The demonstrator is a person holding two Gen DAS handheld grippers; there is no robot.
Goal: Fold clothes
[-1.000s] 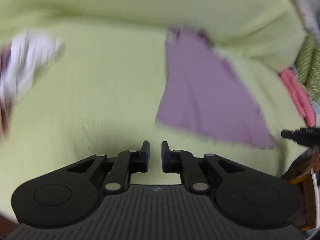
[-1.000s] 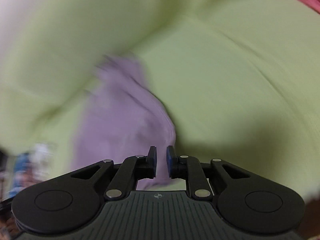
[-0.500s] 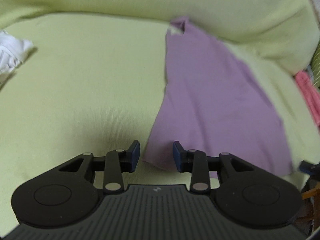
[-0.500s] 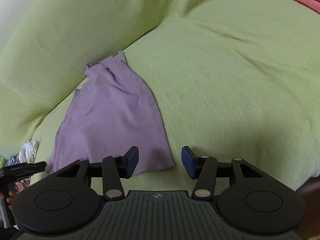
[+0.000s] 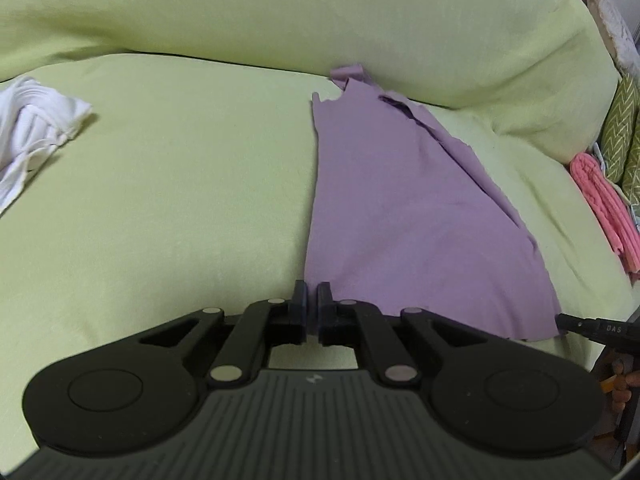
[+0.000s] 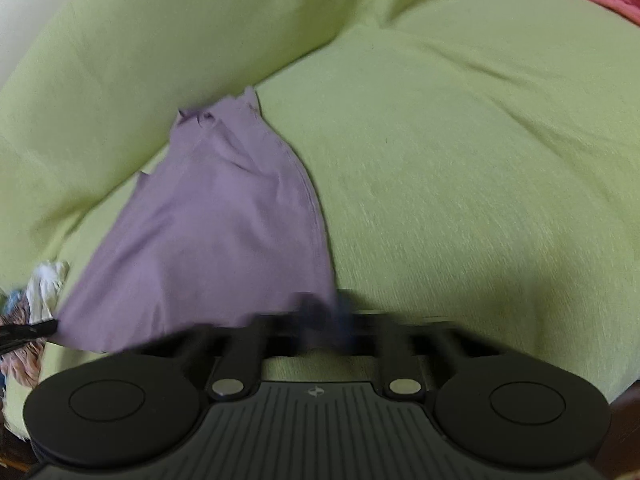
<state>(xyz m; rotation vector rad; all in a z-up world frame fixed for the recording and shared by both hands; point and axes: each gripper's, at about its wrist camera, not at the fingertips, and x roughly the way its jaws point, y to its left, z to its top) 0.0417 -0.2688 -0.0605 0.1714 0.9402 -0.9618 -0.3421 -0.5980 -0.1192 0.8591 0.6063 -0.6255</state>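
A purple garment (image 5: pixel 400 216) lies flat on the green sofa seat (image 5: pixel 180 200), its narrow end toward the backrest. It also shows in the right wrist view (image 6: pixel 216 240). My left gripper (image 5: pixel 312 308) is shut at the garment's near left corner, the hem apparently pinched between its jaws. My right gripper (image 6: pixel 326 312) is blurred by motion at the near right corner; its jaws look closed on the hem. The right gripper's tip (image 5: pixel 588 326) shows in the left wrist view at the garment's other corner.
A crumpled white garment (image 5: pixel 36 128) lies at the left of the seat. A folded pink cloth (image 5: pixel 604 208) and green patterned cushions (image 5: pixel 620 128) sit at the right. The green backrest (image 5: pixel 320 16) rises behind.
Both grippers were open half a second ago and have closed at the purple garment's near corners. Both moved down to the hem.
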